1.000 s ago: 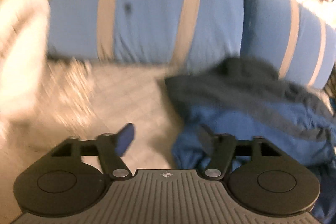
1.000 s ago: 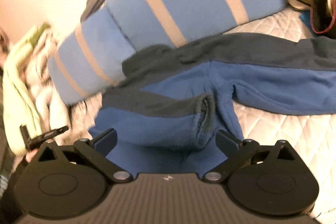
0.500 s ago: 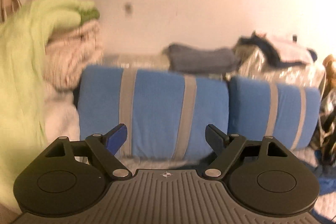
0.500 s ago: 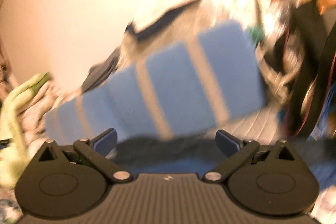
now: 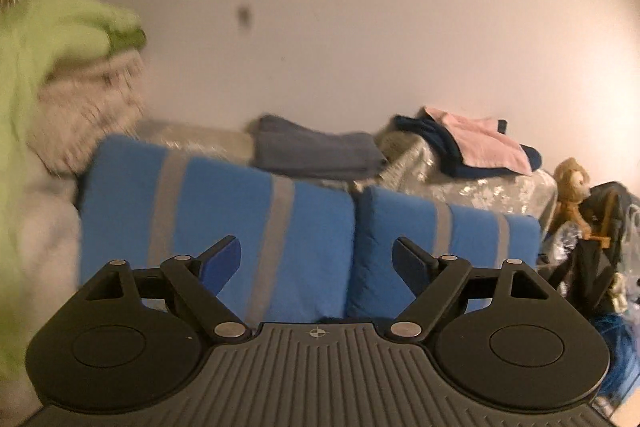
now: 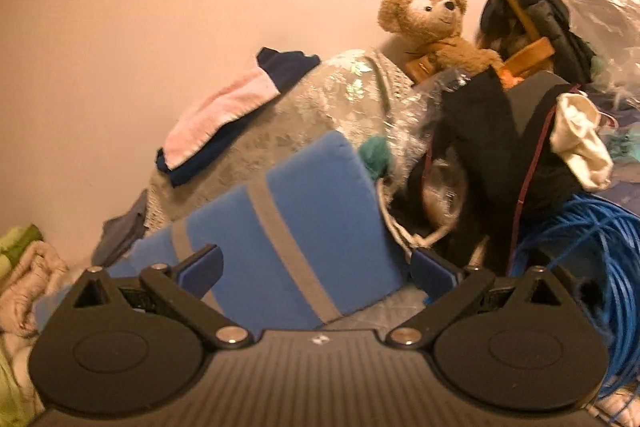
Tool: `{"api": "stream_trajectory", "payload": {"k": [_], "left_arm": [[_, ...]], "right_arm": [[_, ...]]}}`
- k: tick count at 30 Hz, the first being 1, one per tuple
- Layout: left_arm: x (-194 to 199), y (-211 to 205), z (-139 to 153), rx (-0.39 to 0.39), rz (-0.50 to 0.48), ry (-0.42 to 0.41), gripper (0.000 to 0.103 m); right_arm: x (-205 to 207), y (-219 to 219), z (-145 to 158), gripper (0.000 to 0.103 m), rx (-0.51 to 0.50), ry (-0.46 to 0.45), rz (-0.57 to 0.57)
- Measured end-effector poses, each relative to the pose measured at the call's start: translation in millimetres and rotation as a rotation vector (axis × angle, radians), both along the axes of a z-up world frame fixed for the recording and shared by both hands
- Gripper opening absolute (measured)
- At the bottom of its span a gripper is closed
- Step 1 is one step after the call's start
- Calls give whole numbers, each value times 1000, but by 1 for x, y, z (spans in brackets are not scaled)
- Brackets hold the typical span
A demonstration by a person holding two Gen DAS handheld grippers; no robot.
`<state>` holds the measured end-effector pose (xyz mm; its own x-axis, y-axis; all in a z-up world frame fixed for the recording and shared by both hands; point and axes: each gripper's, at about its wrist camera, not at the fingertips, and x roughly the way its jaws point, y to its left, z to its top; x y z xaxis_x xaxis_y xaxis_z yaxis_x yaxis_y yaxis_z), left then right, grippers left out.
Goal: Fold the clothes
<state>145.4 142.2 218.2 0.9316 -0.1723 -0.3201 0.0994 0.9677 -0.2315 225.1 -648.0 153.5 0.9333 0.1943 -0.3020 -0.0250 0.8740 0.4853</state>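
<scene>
Both your left gripper (image 5: pixel 316 259) and right gripper (image 6: pixel 316 267) have fingers apart, holding nothing. No unfolded garment shows; folded clothes (image 5: pixel 316 151) sit behind the cushions (image 5: pixel 216 227), so progress is unclear.

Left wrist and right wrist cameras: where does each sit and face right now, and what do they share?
Left wrist: on the left gripper, open and empty, facing the blue striped cushions and wall.
Right wrist: on the right gripper, open and empty, facing a cushion, teddy bear and blue cable.
Shared: cushions, pink cloth, teddy bear.
</scene>
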Motion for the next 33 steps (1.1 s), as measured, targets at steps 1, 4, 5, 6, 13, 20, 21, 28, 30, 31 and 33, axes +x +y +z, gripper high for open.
{"api": "stream_trajectory", "payload": {"k": [1, 4, 5, 6, 13, 20, 21, 28, 30, 31, 33], "left_arm": [[5, -7, -8, -23, -19, 17, 84], [16, -28, -25, -24, -66, 49, 84], [19, -36, -30, -15, -80, 56, 84], [20, -43, -35, -11, -95, 63, 84], [25, -80, -58, -2, -196, 109, 84], [12, -113, -114, 103, -257, 173, 84], [9, -117, -122, 120, -268, 185, 84], [-19, -136, -171, 189, -361, 265, 84], [-24, -133, -182, 143, -394, 297, 84], [-26, -130, -187, 116, -412, 312, 84], [-30, -126, -195, 83, -441, 324, 84]], "right_arm": [[-5, -3, -3, 103, 0, -3, -1], [-17, -11, -12, 103, -3, -12, -17], [-22, -14, -15, 103, -9, -12, -27], [-25, -17, -17, 103, -17, -15, -36], [-48, -52, -15, 103, -15, -108, -166], [-59, -71, -70, 103, 79, -40, -171], [-60, -71, -81, 103, 85, -20, -165], [-72, -72, -155, 103, 39, 100, -180], [-77, -72, -173, 99, 23, 111, -194], [-80, -72, -181, 96, 8, 117, -197], [-82, -69, -192, 93, -53, 132, -200]]}}
